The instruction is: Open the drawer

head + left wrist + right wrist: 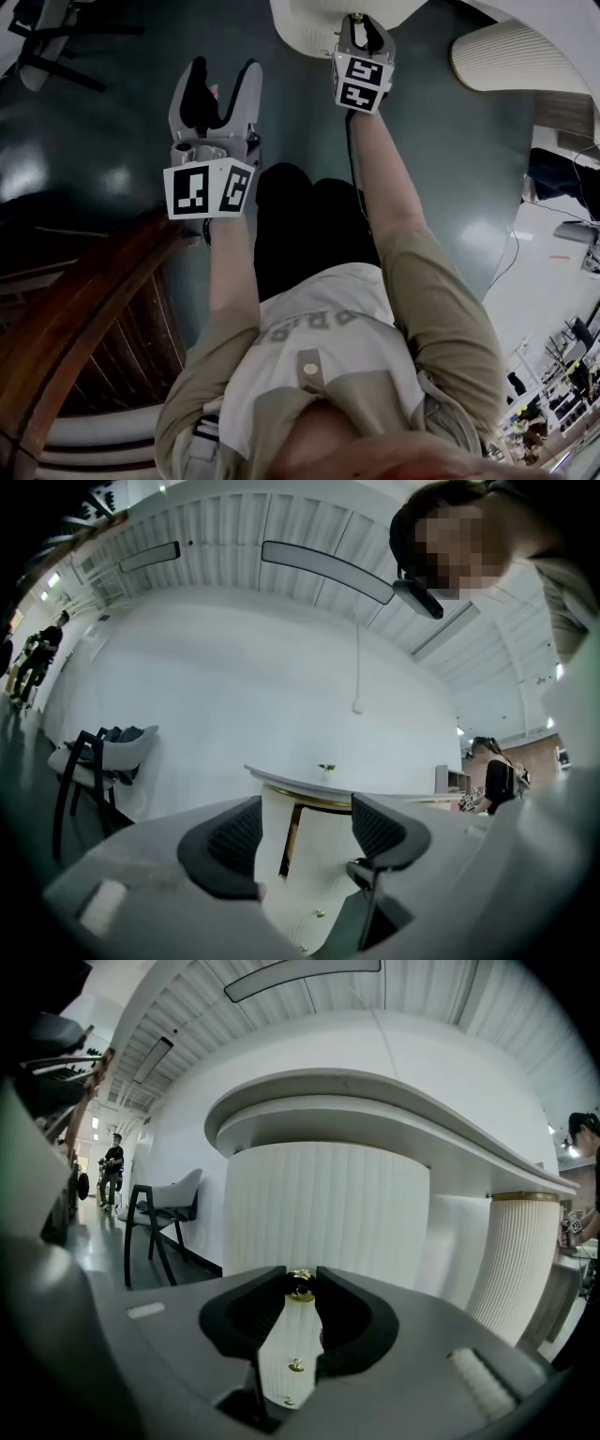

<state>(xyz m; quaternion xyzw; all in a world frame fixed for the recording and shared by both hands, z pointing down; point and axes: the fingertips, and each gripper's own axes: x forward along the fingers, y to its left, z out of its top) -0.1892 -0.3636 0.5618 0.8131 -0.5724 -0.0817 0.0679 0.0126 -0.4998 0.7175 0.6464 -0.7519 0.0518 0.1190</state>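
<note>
**Item: desk drawer unit, w/ two hand-held grippers**

- Right gripper: jaws nearly together, pads clamped on a small gold knob. Points slightly down at the unit, arm stretched fwd.
- Drawer: in the curved, white ribbed pedestal straight ahead of the person. Its edges are lost in the ribbing, so can't tell how far out it sits.
- Two more gold knobs lower on the same face, seen through the jaw gap.
- Desktop: white, rounded rim, overhangs the pedestal on all visible sides.
- Second ribbed pedestal: to the right, gold band at top, with a gap between it and the first.
- Left gripper: jaws wide apart, nothing btwn them, held level, well back from the pedestal over bare floor.
- Floor: dark, glossy, open on both sides of the arms.
- Chair: black legs, pale seat, well off to the left by the wall.
- Brown wooden slatted furniture: just beside the person's left forearm, tightest edge nearby.
</note>
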